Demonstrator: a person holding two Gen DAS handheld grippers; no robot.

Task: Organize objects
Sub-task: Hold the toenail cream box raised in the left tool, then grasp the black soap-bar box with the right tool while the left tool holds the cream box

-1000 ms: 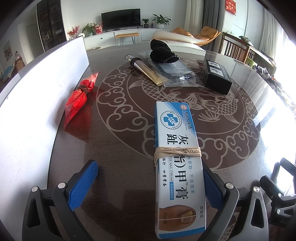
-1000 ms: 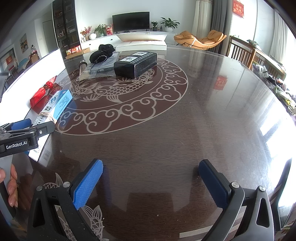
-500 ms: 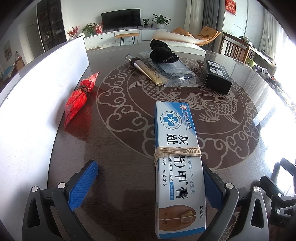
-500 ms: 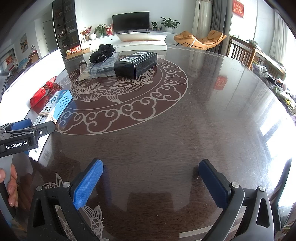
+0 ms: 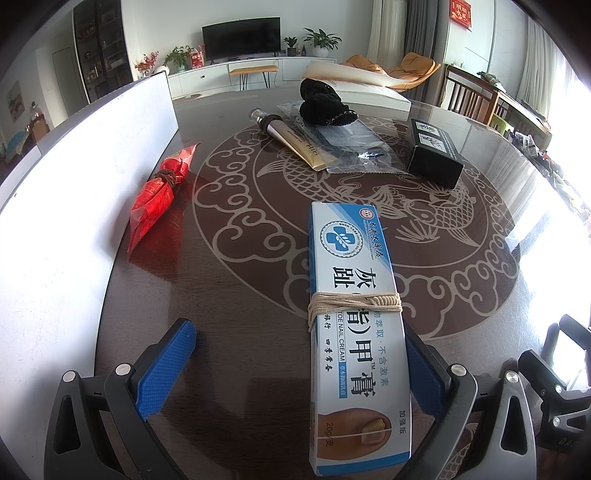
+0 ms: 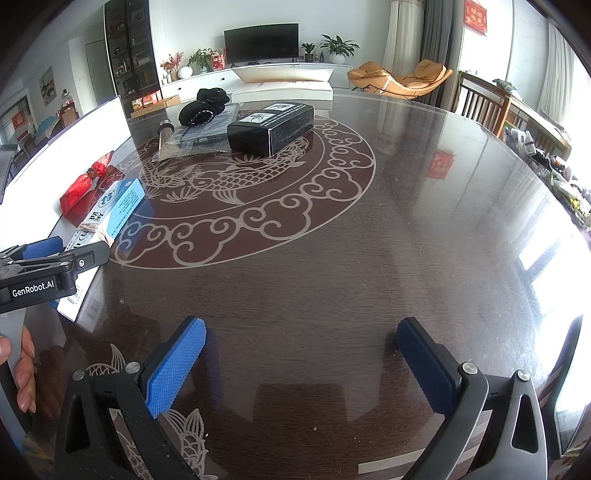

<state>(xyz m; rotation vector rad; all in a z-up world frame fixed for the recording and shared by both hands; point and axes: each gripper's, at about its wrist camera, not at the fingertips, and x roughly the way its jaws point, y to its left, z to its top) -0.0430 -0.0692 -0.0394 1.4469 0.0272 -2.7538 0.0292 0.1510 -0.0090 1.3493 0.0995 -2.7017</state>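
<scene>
Showing cream box (image 5: 354,295) label, left view only

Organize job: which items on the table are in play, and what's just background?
In play:
toe nail cream box, between the open left gripper fingers
red packet
gold tube
black box
clear pouch
black cloth

Background:
TV
orange lounge chair
plants

Far wall: white, with black television (image 6: 261,40) above a long white cabinet (image 6: 258,72) bearing potted plants (image 6: 337,47). Far right: orange lounge chair (image 6: 400,79), grey curtain (image 6: 437,33). Right: wooden chairs (image 6: 480,105), bright window light.
</scene>
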